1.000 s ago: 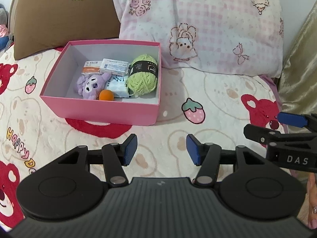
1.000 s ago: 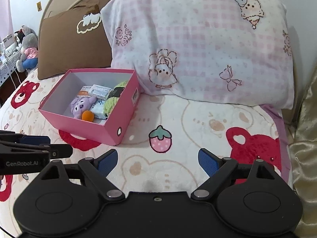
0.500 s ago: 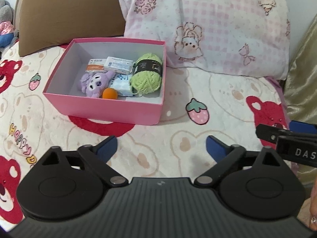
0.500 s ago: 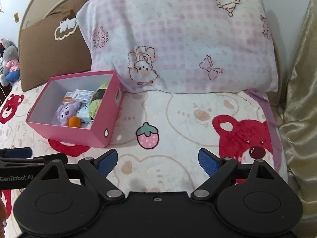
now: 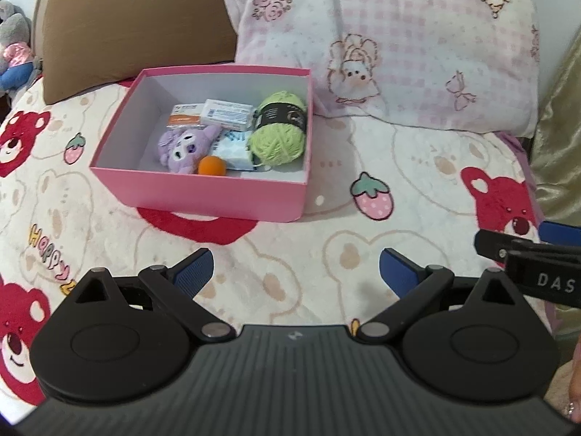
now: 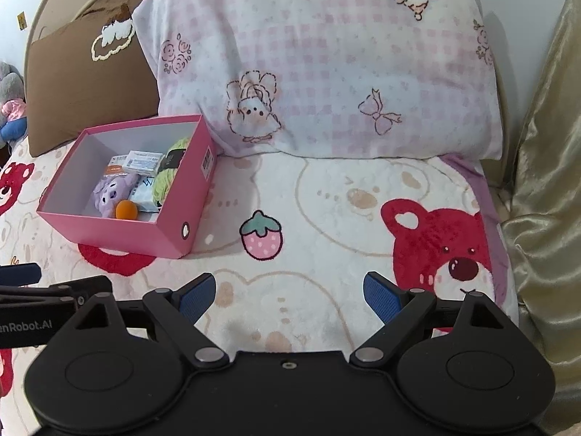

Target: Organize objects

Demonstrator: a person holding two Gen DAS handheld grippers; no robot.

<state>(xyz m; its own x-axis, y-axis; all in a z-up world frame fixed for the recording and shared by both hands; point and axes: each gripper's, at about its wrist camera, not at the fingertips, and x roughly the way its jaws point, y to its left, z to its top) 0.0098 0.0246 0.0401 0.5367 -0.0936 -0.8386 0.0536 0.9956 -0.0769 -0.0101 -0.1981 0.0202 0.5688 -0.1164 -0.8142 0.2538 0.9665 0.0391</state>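
Note:
A pink box (image 5: 203,190) (image 6: 120,234) sits on the bed. It holds a green yarn ball (image 5: 279,132) (image 6: 163,181), a purple plush toy (image 5: 185,147) (image 6: 112,190), an orange ball (image 5: 211,165) (image 6: 126,210), a white packet (image 5: 234,147) and two small cartons (image 5: 210,112) (image 6: 136,161). My left gripper (image 5: 296,274) is open and empty, a short way in front of the box. My right gripper (image 6: 290,292) is open and empty, to the right of the box. Each gripper shows at the edge of the other's view.
The bed has a cream blanket (image 6: 326,200) with bears and strawberries. A pink checked pillow (image 6: 326,61) and a brown pillow (image 5: 127,25) lean behind the box. A gold curtain (image 6: 544,181) hangs at the right. Plush toys (image 5: 14,54) sit at the far left.
My left gripper opened wide from a narrower gap. Both grippers drifted a little, and the box now sits nearer the middle of the left view.

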